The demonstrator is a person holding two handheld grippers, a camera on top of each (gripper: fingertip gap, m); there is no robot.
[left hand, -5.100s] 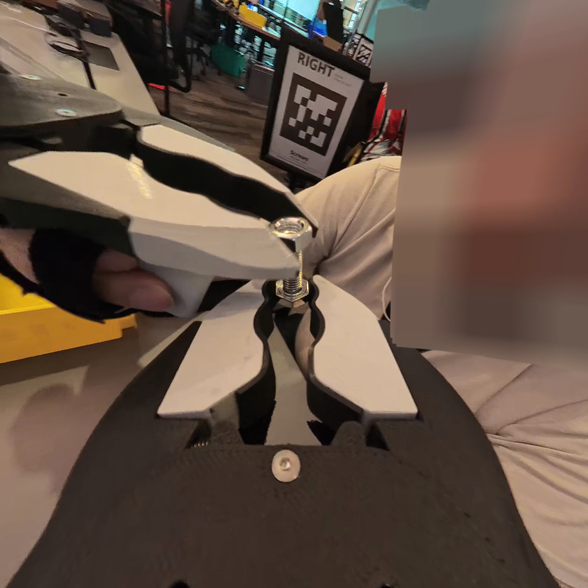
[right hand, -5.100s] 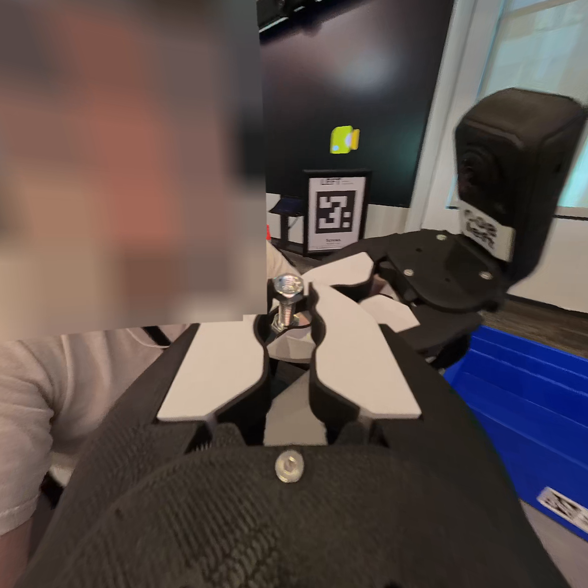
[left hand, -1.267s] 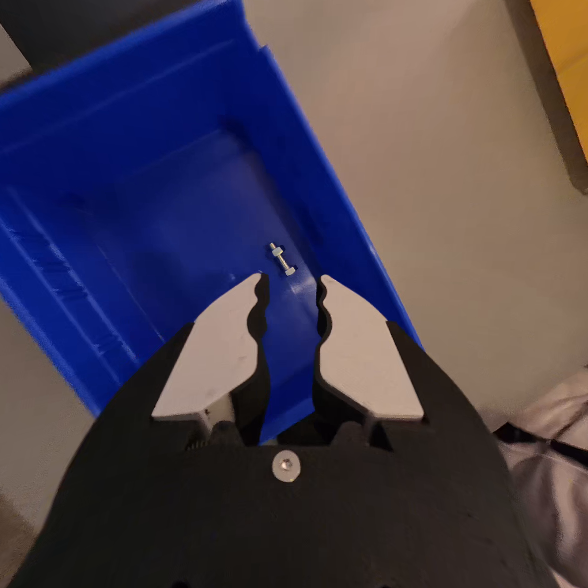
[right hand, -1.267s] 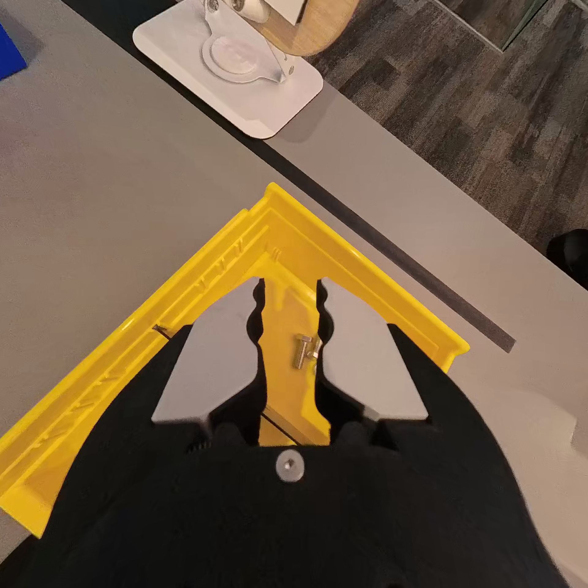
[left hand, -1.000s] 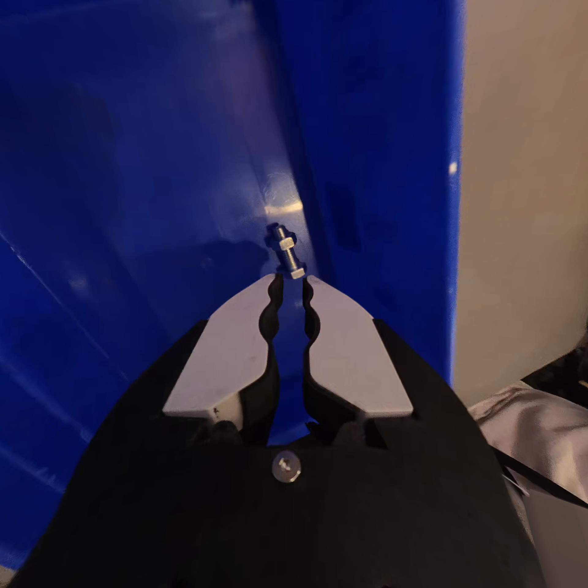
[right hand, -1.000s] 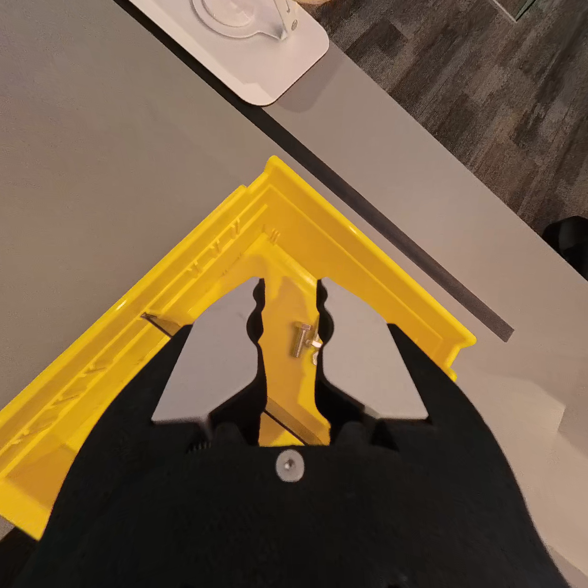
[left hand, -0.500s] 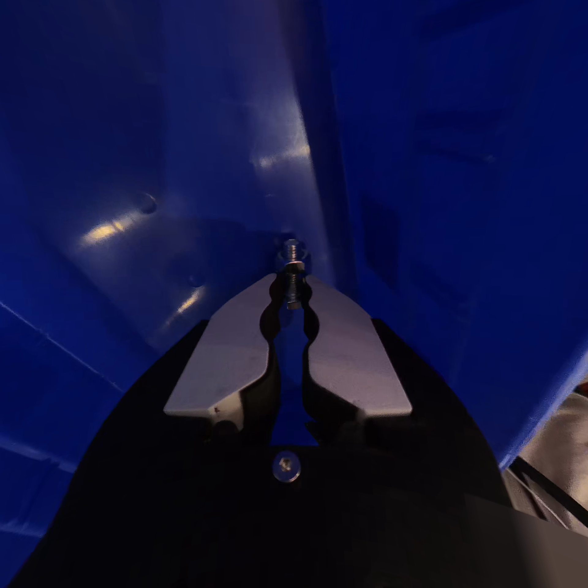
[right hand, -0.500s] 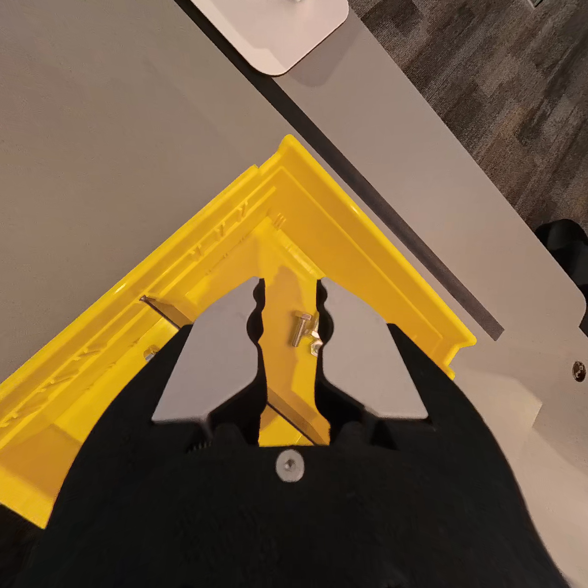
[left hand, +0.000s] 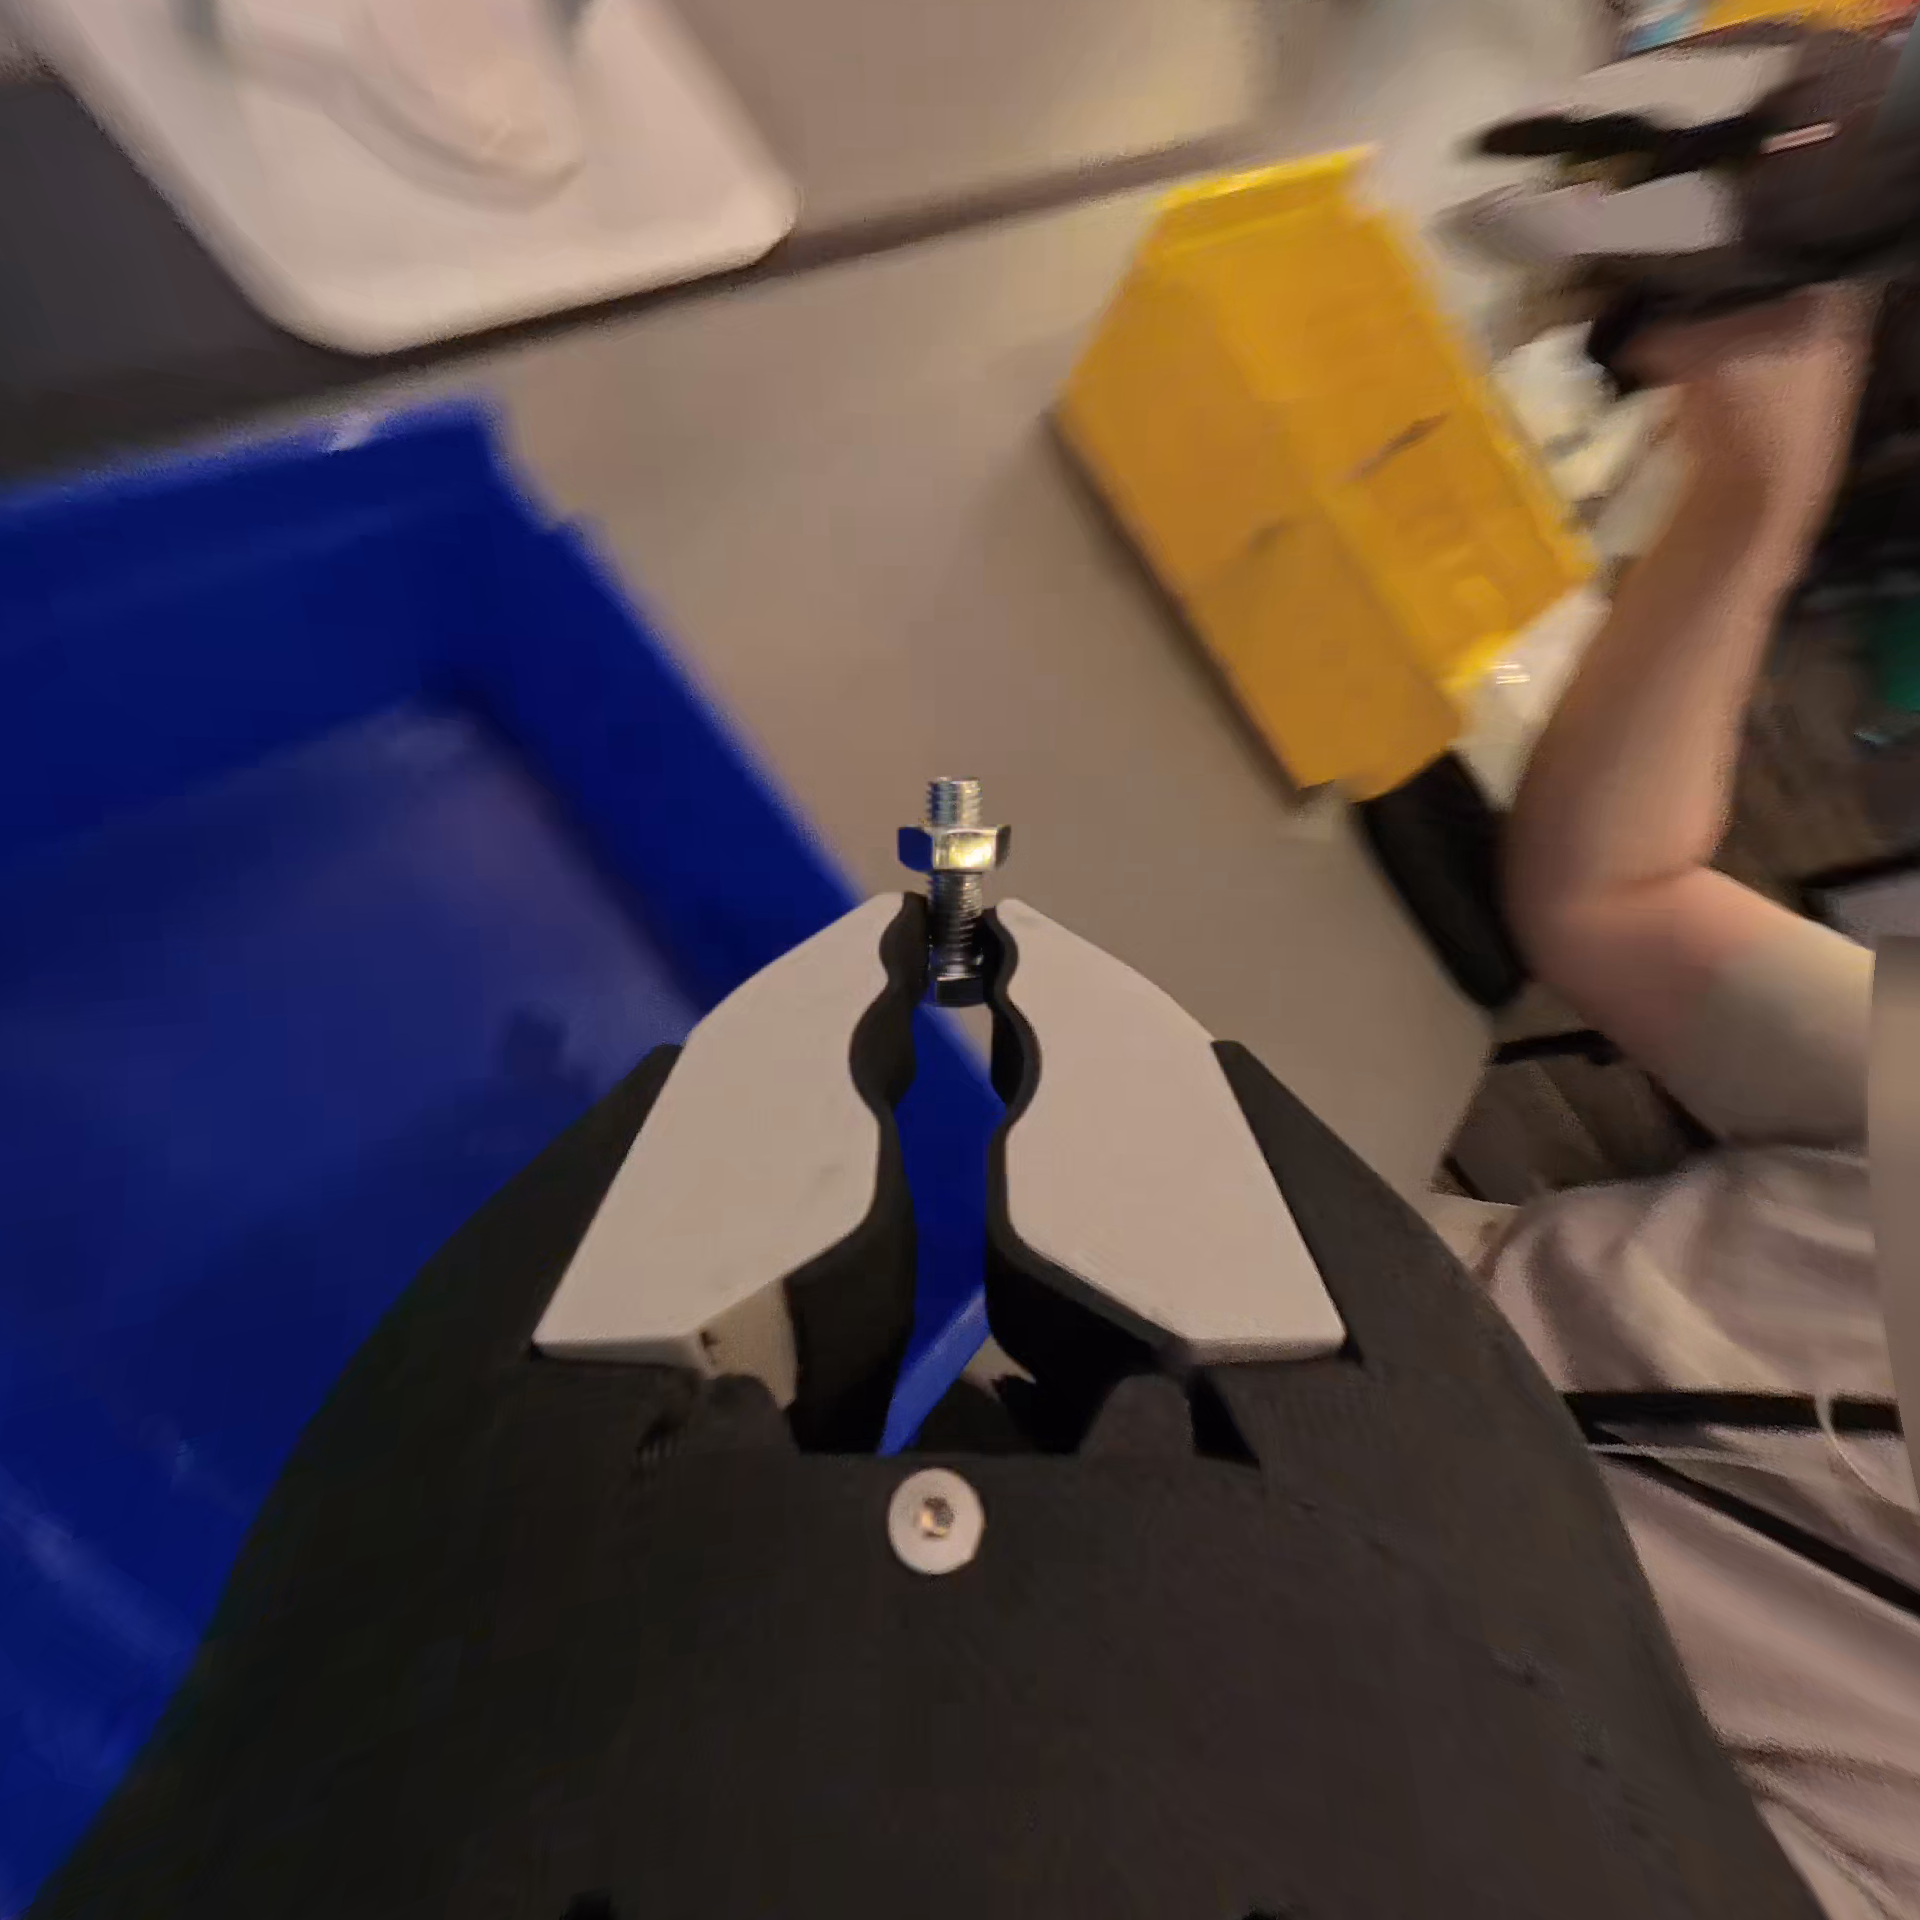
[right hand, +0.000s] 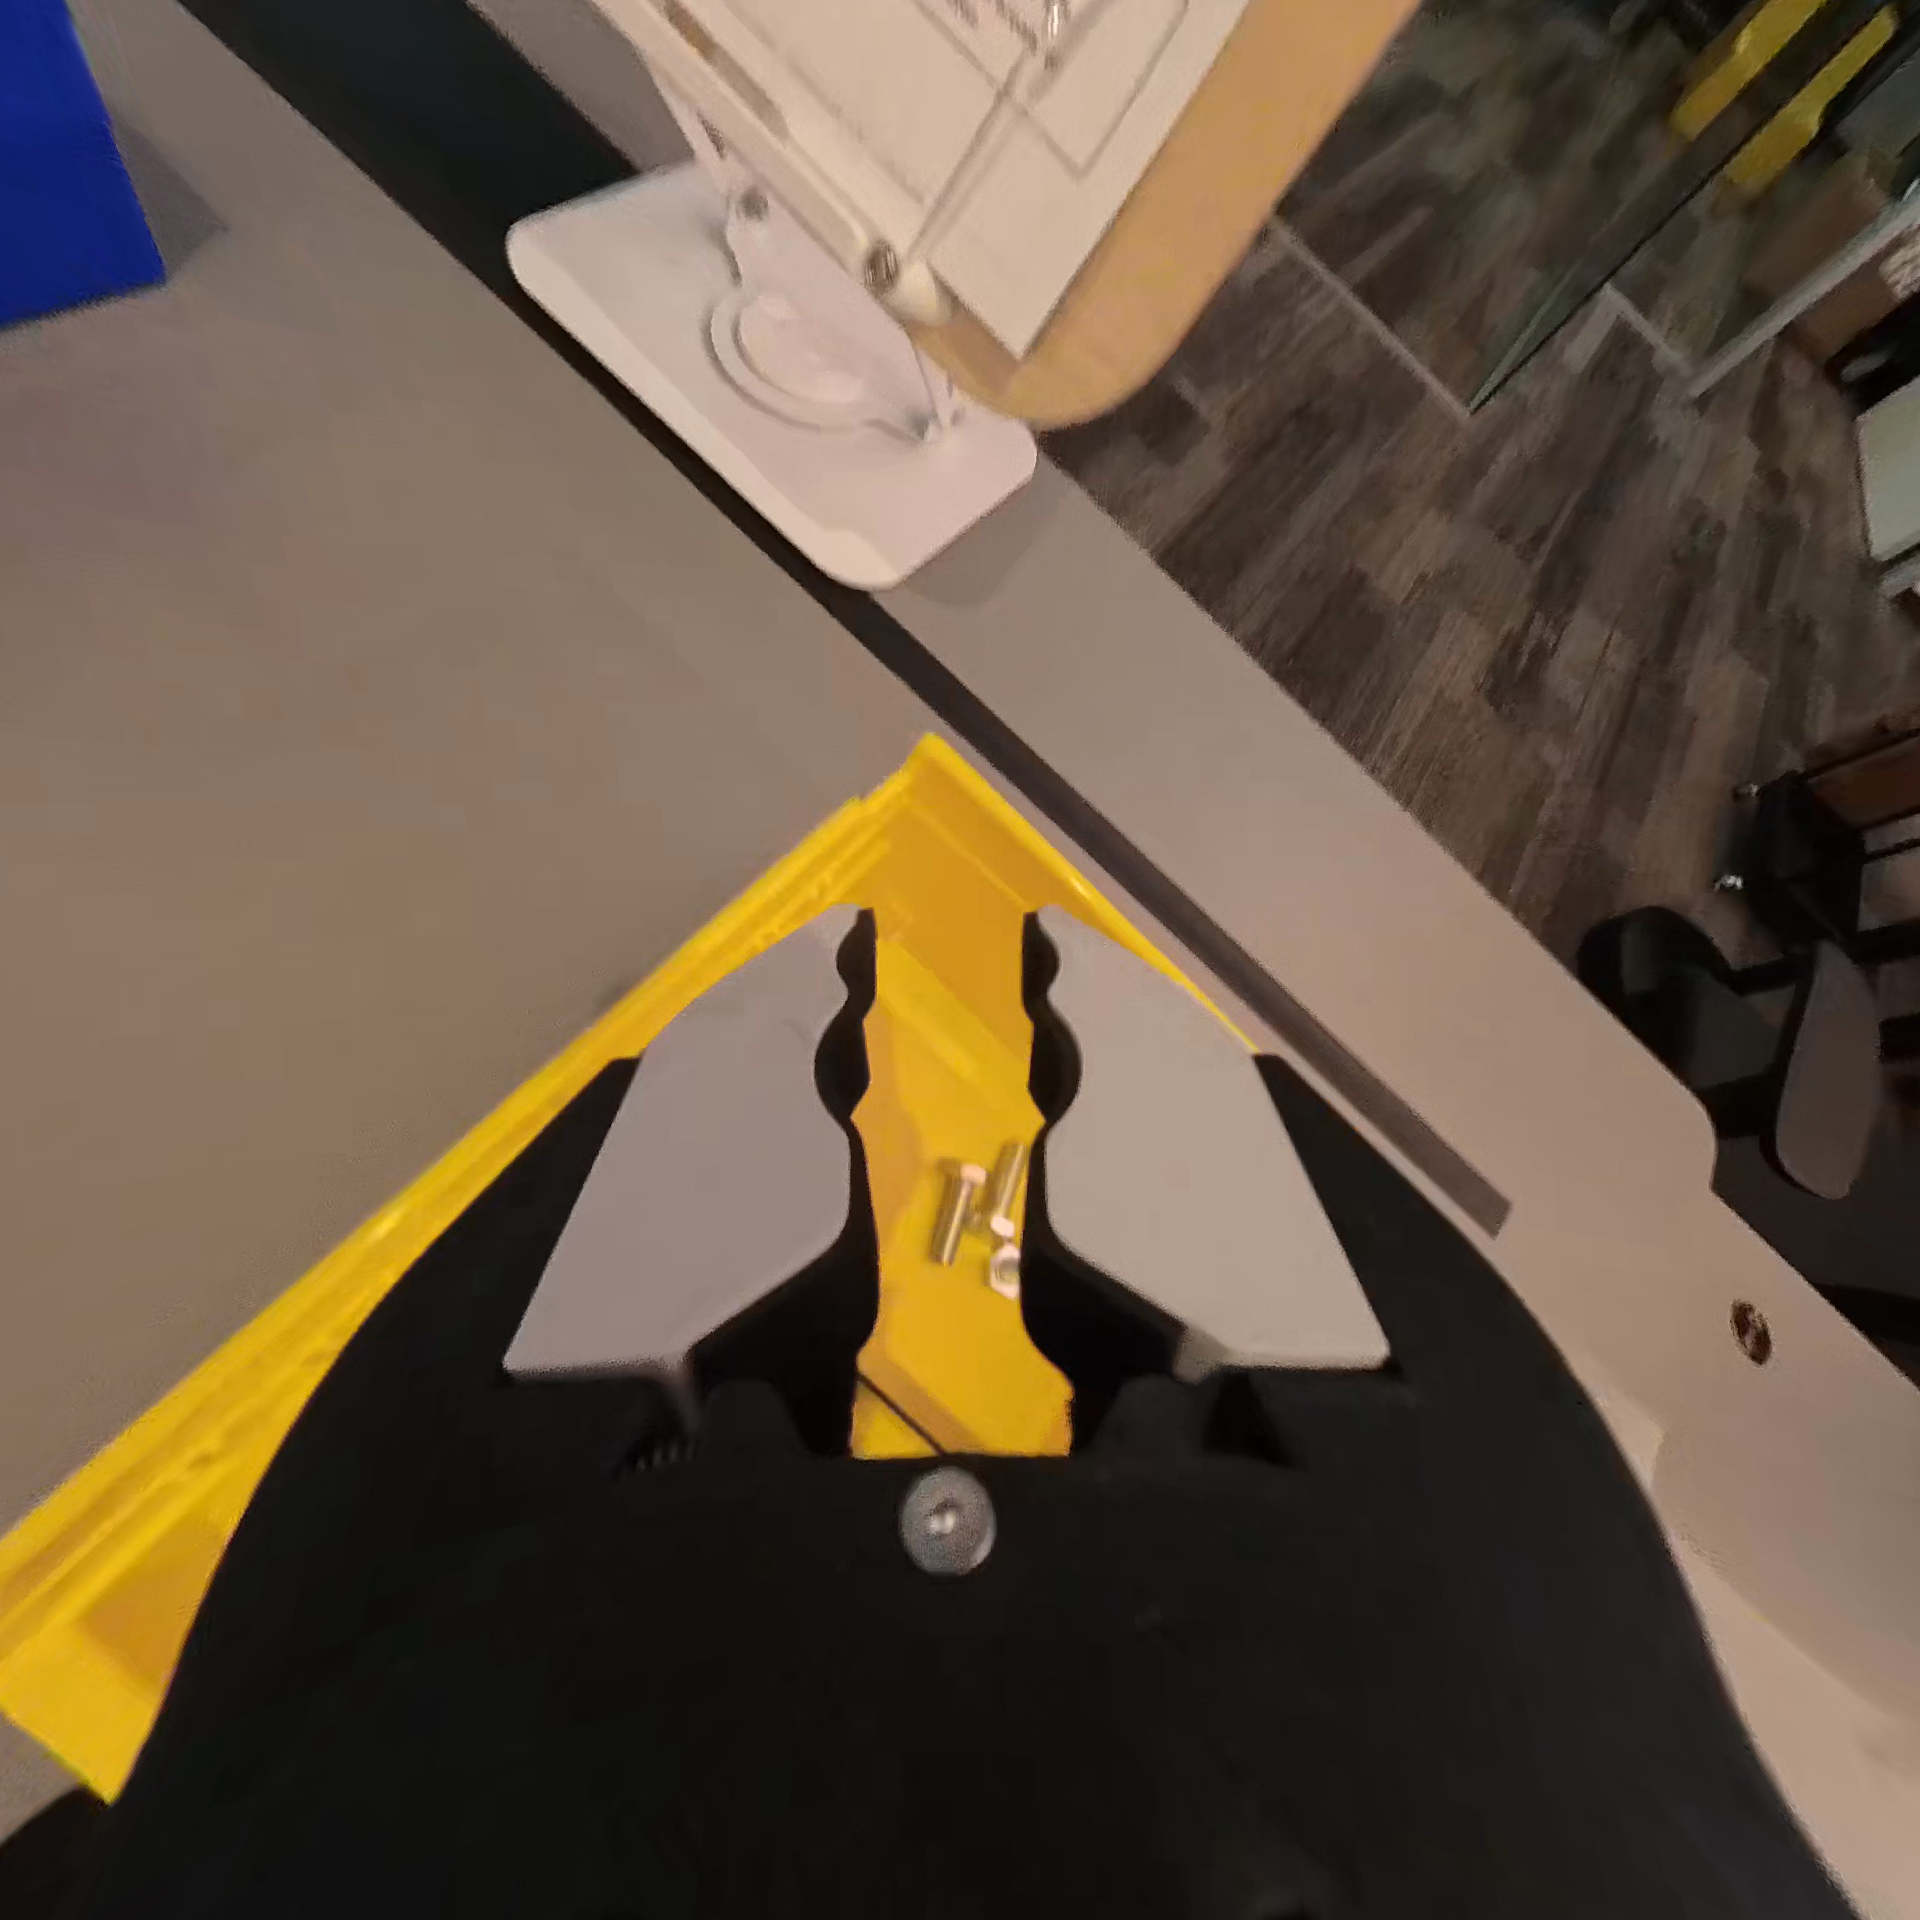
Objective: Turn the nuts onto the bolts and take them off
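Observation:
My left gripper (left hand: 954,906) is shut on a small steel bolt (left hand: 954,945), held by its head end with the threaded tip pointing away. A hex nut (left hand: 956,847) sits on the thread just past the fingertips. The bolt is above the rim of the blue bin (left hand: 312,831). My right gripper (right hand: 943,916) is open and empty above the yellow bin (right hand: 935,1039). Loose bolts (right hand: 951,1214) and a nut (right hand: 1006,1270) lie on that bin's floor between the fingers. In the left wrist view the yellow bin (left hand: 1320,457) is at the upper right, with the right gripper (left hand: 1621,197) blurred above it.
The bins stand on a grey table (right hand: 312,675) with a dark seam (right hand: 1143,862). A white stand base (right hand: 779,395) holds a tilted board (right hand: 1039,156) at the back. A person's forearm (left hand: 1683,727) is at the right. The table edge and dark floor (right hand: 1455,520) lie right. The tips of one gripper are about 40 cm away from the tips of the other.
My left gripper has closed on the bolt with the nut and lifted it out of the blue bin. My right gripper has risen and pulled back above the yellow bin, staying open.

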